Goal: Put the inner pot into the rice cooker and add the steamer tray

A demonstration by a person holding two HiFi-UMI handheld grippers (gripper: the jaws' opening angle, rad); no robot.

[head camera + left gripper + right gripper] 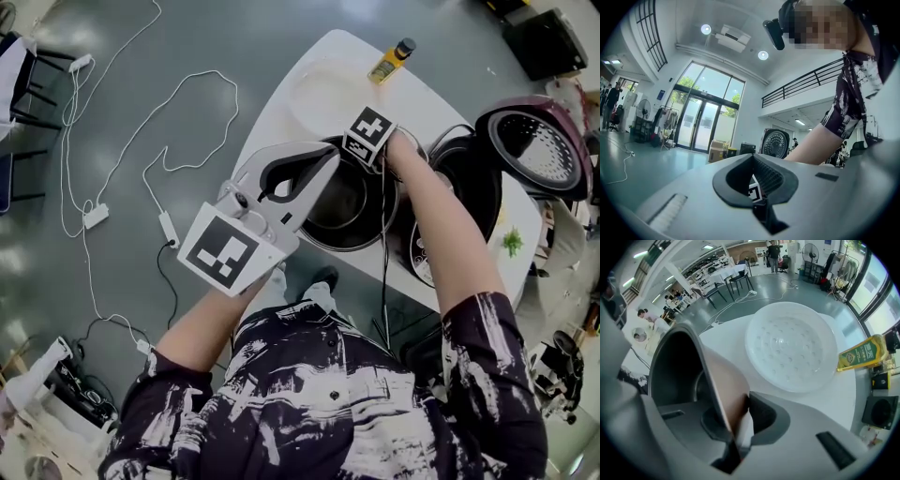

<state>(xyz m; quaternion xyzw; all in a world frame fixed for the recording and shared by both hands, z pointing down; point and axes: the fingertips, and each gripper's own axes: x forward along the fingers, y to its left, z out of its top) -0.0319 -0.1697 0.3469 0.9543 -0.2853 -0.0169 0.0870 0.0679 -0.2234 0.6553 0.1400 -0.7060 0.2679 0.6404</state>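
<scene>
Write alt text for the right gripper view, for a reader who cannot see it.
The right gripper grips the inner pot at its rim, one pad inside the wall and one outside. Behind it, a white perforated steamer tray lies on the white table, with a yellow bottle at its right.

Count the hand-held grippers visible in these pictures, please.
2. The left hand-held gripper hangs over the inner pot; the right hand-held gripper is clamped on that pot's rim. None seems hidden.

Bright daylight, sharp centre, fisheye-bent edges
</scene>
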